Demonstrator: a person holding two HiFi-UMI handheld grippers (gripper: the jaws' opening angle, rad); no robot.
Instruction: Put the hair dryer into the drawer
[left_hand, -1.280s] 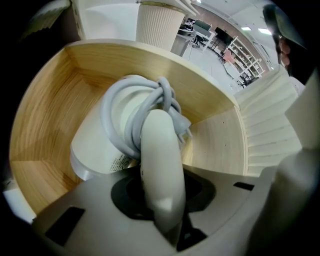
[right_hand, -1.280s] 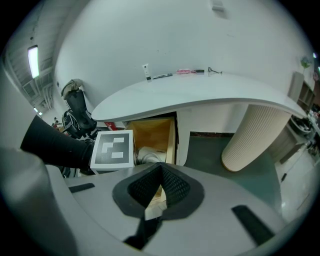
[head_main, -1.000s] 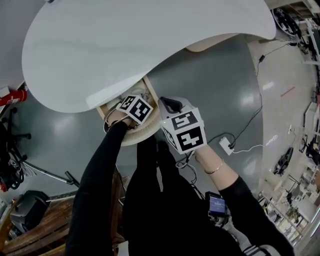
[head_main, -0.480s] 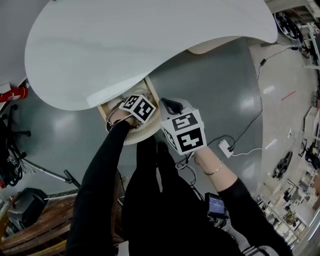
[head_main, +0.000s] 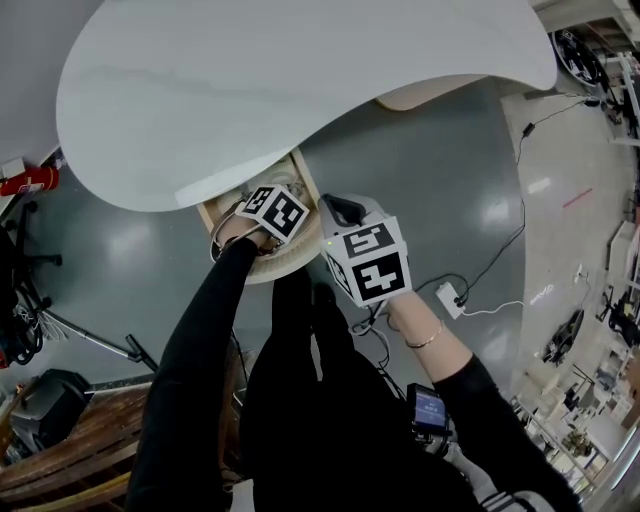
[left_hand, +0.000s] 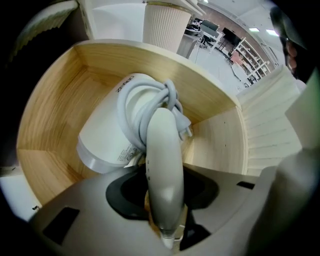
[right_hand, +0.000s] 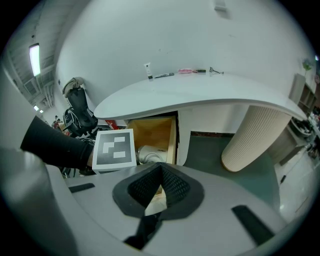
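Left tool (left_hand: 163, 194) jaws just opening, released; smooth white hair dryer (left_hand: 107, 140) handle lies between them. Dryer rests in curved pale-wood drawer (left_hand: 50, 115).

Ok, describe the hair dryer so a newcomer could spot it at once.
Find the big white tabletop; beneath its edge a wooden drawer stands open. The hair dryer lies inside, the only thing showing there: white, its cord coiled round the body.

Hair dryer (left_hand: 107, 142): white, its short barrel lying on the floor of the drawer (left_hand: 50, 100), handle (left_hand: 162, 160) upright, white cord (left_hand: 150, 102) coiled around the barrel. Drawer: light wood inside, with a pale ribbed front, pulled open from under a white tabletop (head_main: 300, 80).
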